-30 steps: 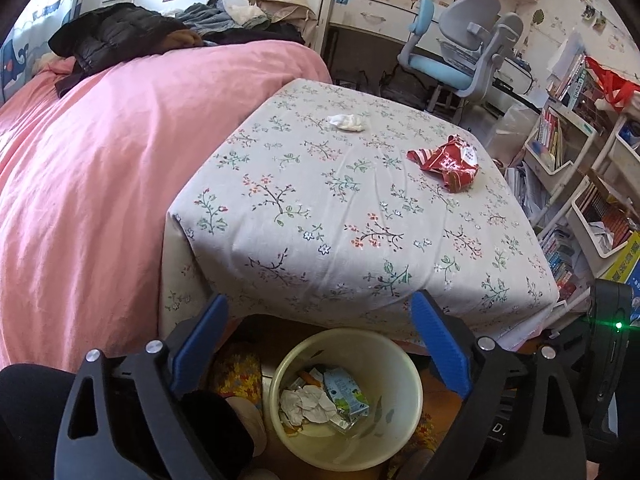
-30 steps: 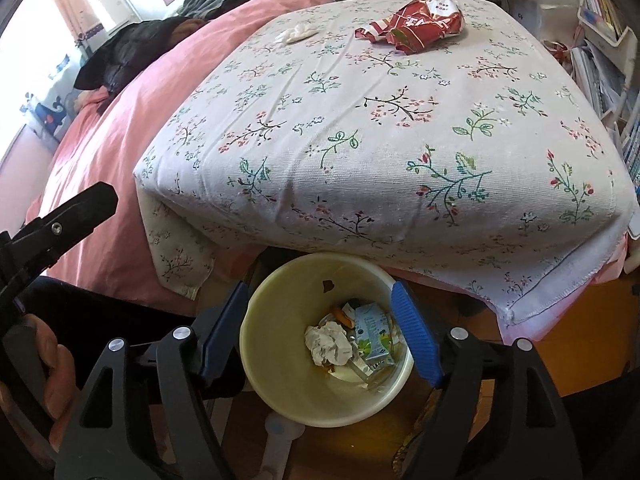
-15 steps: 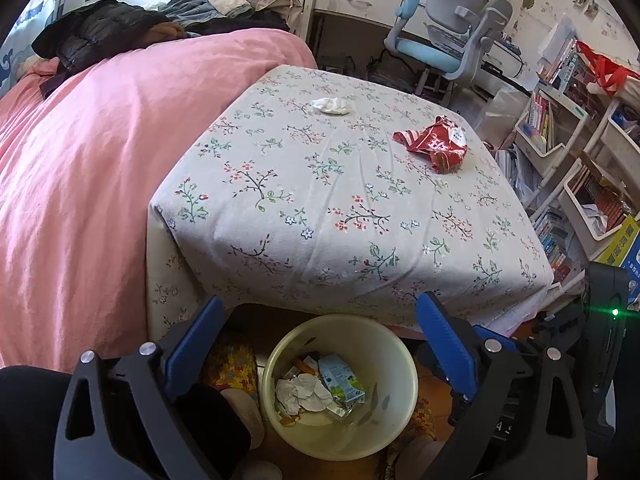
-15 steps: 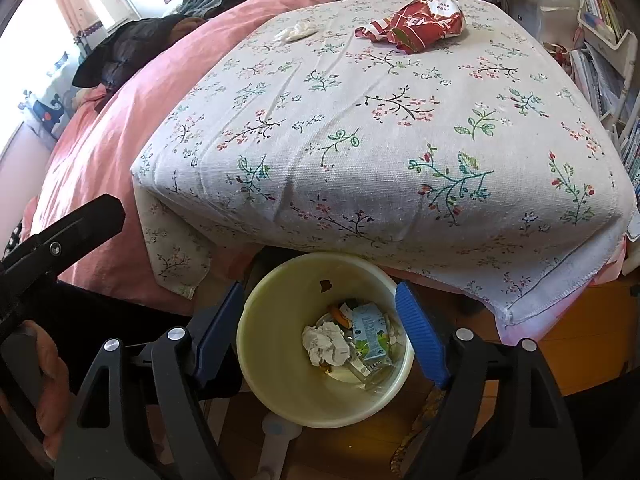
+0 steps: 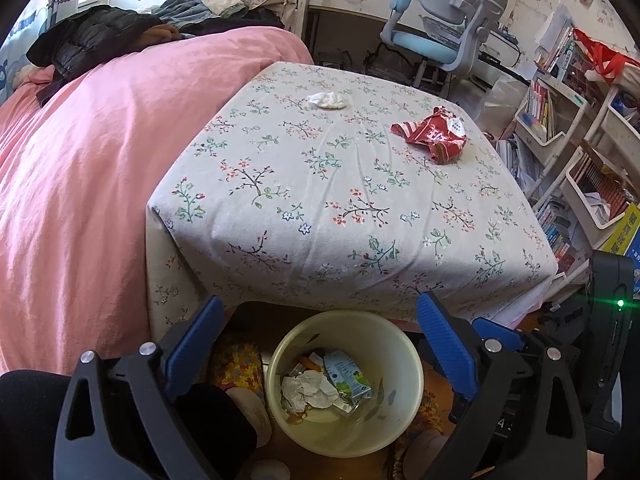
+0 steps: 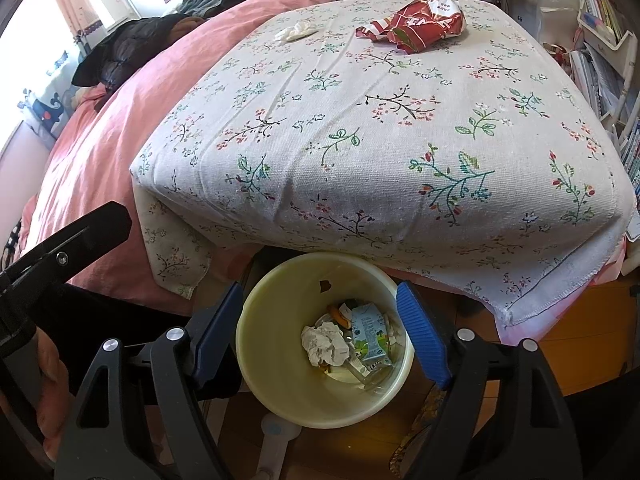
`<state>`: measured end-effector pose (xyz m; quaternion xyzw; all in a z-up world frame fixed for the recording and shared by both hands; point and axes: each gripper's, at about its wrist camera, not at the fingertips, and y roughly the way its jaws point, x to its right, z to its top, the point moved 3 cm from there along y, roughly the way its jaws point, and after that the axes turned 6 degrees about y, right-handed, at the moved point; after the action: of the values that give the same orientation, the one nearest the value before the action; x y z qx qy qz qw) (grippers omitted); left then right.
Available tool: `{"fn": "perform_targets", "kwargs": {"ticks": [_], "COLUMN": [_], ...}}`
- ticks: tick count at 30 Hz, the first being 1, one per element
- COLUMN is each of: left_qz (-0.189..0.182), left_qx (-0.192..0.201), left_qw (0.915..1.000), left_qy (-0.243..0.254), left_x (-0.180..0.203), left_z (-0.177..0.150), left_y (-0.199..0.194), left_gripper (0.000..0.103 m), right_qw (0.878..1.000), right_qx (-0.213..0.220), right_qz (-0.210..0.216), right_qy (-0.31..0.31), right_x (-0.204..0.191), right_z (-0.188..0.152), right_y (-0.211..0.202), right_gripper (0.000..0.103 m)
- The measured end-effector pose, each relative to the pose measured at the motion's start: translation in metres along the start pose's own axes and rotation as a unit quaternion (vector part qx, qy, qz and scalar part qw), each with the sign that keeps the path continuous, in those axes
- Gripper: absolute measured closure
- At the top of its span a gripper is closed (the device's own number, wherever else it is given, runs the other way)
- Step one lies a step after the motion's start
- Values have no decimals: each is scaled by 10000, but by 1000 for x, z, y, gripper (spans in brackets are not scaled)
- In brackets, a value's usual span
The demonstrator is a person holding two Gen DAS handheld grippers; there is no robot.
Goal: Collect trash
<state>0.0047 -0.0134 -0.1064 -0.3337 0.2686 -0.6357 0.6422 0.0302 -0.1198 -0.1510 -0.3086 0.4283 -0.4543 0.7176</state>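
Note:
A crumpled red snack bag (image 5: pixel 434 136) (image 6: pixel 416 26) and a white tissue wad (image 5: pixel 327 100) (image 6: pixel 295 32) lie on the far part of the table with a floral cloth (image 5: pixel 320 216) (image 6: pixel 400 128). A pale yellow bin (image 5: pixel 408 364) (image 6: pixel 256 344) stands on the floor below the table's near edge, holding crumpled paper and a small carton. My left gripper (image 5: pixel 320 328) is open and empty above the bin. My right gripper (image 6: pixel 320 320) is open and empty above the bin too.
A bed with a pink cover (image 5: pixel 80 160) and dark clothes lies to the left. A blue-grey desk chair (image 5: pixel 448 28) and a desk stand behind the table. Bookshelves (image 5: pixel 560 120) stand at the right. The floor is wooden (image 6: pixel 580 340).
My left gripper has risen and drawn back a little, so the table appears lower in its view. The right gripper has barely moved. Both stay open and empty.

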Motion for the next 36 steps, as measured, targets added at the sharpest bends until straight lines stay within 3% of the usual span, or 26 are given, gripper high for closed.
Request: {"fn": "perform_targets", "kwargs": {"ticks": [36], "left_qz": [91], "left_qx": [-115], "left_qw": [9999], "left_qy": [78], "left_x": [1], "left_z": [-2], "left_y": [4], "left_gripper": [10], "right_qw": [10000], "right_qx": [-24], "right_qz": [-22], "right_qy": [-18], "right_x": [0], "right_z": [-3], "right_y": [2], "right_gripper": [27]}}
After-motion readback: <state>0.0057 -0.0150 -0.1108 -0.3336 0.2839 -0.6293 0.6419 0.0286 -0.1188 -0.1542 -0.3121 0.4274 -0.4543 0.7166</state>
